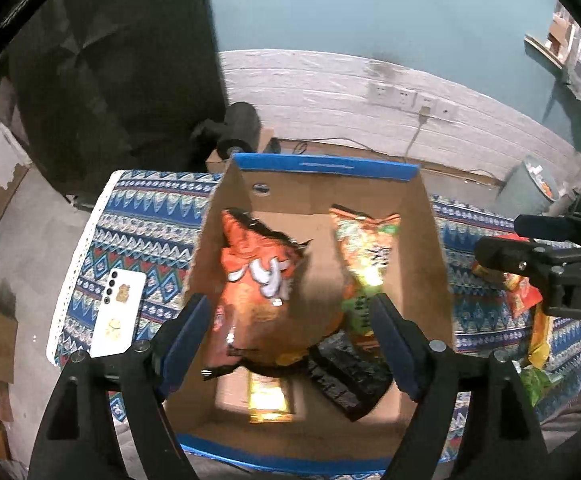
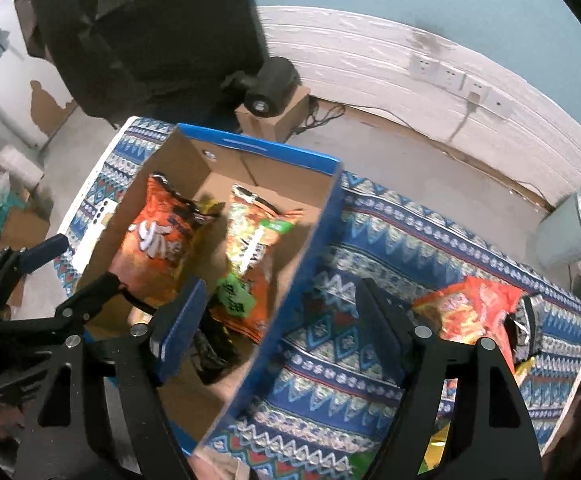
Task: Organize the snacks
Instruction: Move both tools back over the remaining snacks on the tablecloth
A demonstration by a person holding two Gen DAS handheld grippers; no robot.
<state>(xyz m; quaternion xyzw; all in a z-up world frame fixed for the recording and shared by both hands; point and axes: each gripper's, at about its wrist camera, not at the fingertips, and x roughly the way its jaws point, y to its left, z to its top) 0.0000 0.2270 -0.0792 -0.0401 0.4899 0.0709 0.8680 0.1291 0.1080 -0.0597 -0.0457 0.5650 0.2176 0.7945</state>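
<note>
**snackbox_noob:** ok where's everything sitting right now?

**me:** Both my grippers are spread wide with nothing pinched. My left gripper (image 1: 294,332) hangs over the open brown cardboard box with blue rim (image 1: 326,168), which sits on the blue zigzag-patterned cloth (image 1: 138,224). In the box: a crinkly orange foil chip bag with white lettering (image 1: 258,276) on the left, an orange-and-green noodle-style packet (image 1: 364,256) to its right, a flat black wrapped pack (image 1: 346,376) near me, and a small shiny gold packet (image 1: 268,398) on the box floor. My right gripper (image 2: 278,328) straddles the right wall of the box, one finger inside, one over the cloth

**snackbox_noob:** what's left outside?

**me:** A puffy red-orange foil snack bag (image 2: 474,312) lies on the cloth off to the right, well apart from the box, with something yellow and green bunched nearer me, too cut off to call

**snackbox_noob:** how would you grab that red one?

**me:** I reckon it's light, air-filled and slick, so squeezing the belly would just crush chips or let it squirt out. I'd pinch the flat crimped seam at one end, where the foil is doubled and stiffer. The cloth is soft and rumpled, so a finger could snag it too

**snackbox_noob:** and that white phone (image 1: 120,312)?

**me:** On the cloth left of the box, I'd leave it
</note>
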